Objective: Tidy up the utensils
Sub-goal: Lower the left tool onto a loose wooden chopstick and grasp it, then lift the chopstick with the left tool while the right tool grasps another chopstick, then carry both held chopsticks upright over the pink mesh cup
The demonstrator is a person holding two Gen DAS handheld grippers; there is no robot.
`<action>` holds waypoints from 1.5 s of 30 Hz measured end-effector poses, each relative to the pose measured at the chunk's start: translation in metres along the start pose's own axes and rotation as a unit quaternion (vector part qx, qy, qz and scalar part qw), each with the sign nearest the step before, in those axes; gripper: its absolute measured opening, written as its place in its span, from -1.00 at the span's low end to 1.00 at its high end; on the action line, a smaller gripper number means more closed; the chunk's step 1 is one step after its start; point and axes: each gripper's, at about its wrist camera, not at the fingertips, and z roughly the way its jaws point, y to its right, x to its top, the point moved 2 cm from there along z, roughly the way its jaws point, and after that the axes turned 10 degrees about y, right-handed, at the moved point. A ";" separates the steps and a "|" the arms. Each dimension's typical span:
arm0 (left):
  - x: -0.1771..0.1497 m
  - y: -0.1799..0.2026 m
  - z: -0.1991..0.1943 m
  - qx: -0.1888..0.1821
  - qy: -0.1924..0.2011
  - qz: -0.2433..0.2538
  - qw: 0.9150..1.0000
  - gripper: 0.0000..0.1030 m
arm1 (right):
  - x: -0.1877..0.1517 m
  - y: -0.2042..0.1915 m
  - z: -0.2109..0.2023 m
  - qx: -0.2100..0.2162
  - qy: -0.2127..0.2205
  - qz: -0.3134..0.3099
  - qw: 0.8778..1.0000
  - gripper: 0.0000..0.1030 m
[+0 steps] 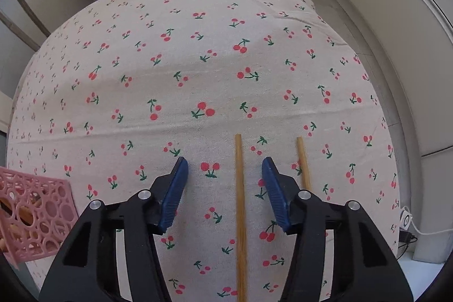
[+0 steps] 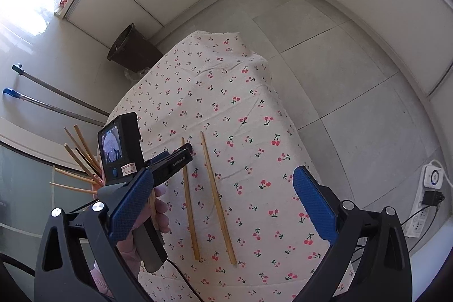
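Chopsticks (image 1: 240, 217) lie on the cherry-print bench (image 1: 170, 61), one between the left gripper's (image 1: 225, 170) untouching, part-open jaws, the right gripper's (image 2: 223, 184) jaws wide.

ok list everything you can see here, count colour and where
chopsticks on cloth: two, light wood, lying side by side, one between the left tool's pads
chopsticks in holder: several, light wood, sticking up at left
holder: one, pink, perforated, left table edge
tablecloth: one, cream with red cherries, over table
bin: one, dark brown, on floor beyond table
power strip: one, white, on floor at right
left tool: blue pads, over a chopstick, not touching
right tool: blue pads, open
hand: holding left tool's handle
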 end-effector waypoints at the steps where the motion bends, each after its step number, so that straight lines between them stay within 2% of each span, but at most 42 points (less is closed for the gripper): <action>1: 0.000 0.004 -0.001 0.001 0.006 0.010 1.000 -0.07 | -0.001 0.000 0.001 -0.003 0.000 -0.001 1.000 0.87; 2: 0.000 0.008 -0.002 0.002 0.011 0.021 1.000 -0.19 | -0.001 -0.001 0.002 -0.004 -0.001 -0.003 1.000 0.87; 4: 0.001 0.020 -0.003 -0.014 0.015 0.036 0.999 -0.54 | -0.001 -0.002 0.005 -0.006 -0.002 -0.007 1.000 0.87; 6: -0.001 0.026 -0.005 -0.013 0.014 0.040 0.999 -0.90 | -0.002 -0.003 0.008 -0.008 -0.002 -0.008 1.000 0.87; 10: -0.018 0.028 -0.012 -0.011 0.015 0.047 0.999 -0.92 | -0.003 -0.004 0.020 -0.012 -0.016 -0.007 1.000 0.87; 13: -0.033 0.014 -0.024 -0.017 0.008 0.036 0.999 -0.92 | -0.005 -0.005 0.034 -0.023 -0.024 -0.008 0.999 0.87; 18: -0.057 -0.009 -0.073 -0.029 0.032 0.002 0.999 -0.92 | -0.012 -0.017 0.062 -0.048 -0.019 -0.042 0.998 0.87; 20: -0.069 -0.016 -0.101 -0.029 0.057 -0.005 0.998 -0.92 | -0.016 -0.028 0.077 -0.056 -0.013 -0.071 0.996 0.87; 22: -0.080 -0.019 -0.137 -0.009 0.102 0.000 0.995 -0.92 | -0.020 -0.041 0.098 -0.066 -0.006 -0.107 0.992 0.87; 25: -0.102 -0.037 -0.190 -0.018 0.162 -0.031 0.986 -0.92 | -0.030 -0.051 0.129 -0.074 -0.013 -0.134 0.988 0.86; 28: -0.114 -0.050 -0.225 -0.024 0.211 -0.052 0.976 -0.91 | -0.042 -0.056 0.155 -0.087 -0.027 -0.144 0.985 0.86; 30: -0.118 -0.051 -0.241 -0.018 0.236 -0.044 0.971 -0.91 | -0.050 -0.062 0.171 -0.098 -0.036 -0.158 0.982 0.82; 32: -0.118 -0.051 -0.251 -0.017 0.252 -0.038 0.967 -0.91 | -0.057 -0.072 0.179 -0.118 -0.017 -0.197 0.973 0.75; 33: -0.118 -0.053 -0.255 -0.020 0.259 -0.039 0.965 -0.91 | -0.060 -0.077 0.182 -0.131 -0.010 -0.221 0.966 0.66; 35: -0.117 -0.058 -0.263 -0.029 0.269 -0.045 0.962 -0.91 | -0.061 -0.086 0.181 -0.122 0.004 -0.239 0.963 0.32; 37: -0.115 -0.065 -0.267 -0.030 0.278 -0.050 0.959 -0.91 | -0.058 -0.092 0.181 -0.097 -0.009 -0.231 0.968 -0.74; 38: -0.115 -0.069 -0.269 -0.030 0.280 -0.054 0.958 -0.91 | -0.057 -0.092 0.180 -0.092 -0.016 -0.224 0.970 -0.87; 42: -0.119 -0.083 -0.277 -0.015 0.289 -0.072 0.955 -0.91 | -0.066 -0.092 0.174 -0.085 0.001 -0.245 0.966 -0.89; 45: -0.121 -0.090 -0.288 -0.012 0.299 -0.078 0.951 -0.91 | -0.068 -0.095 0.156 -0.059 0.008 -0.238 0.970 -0.89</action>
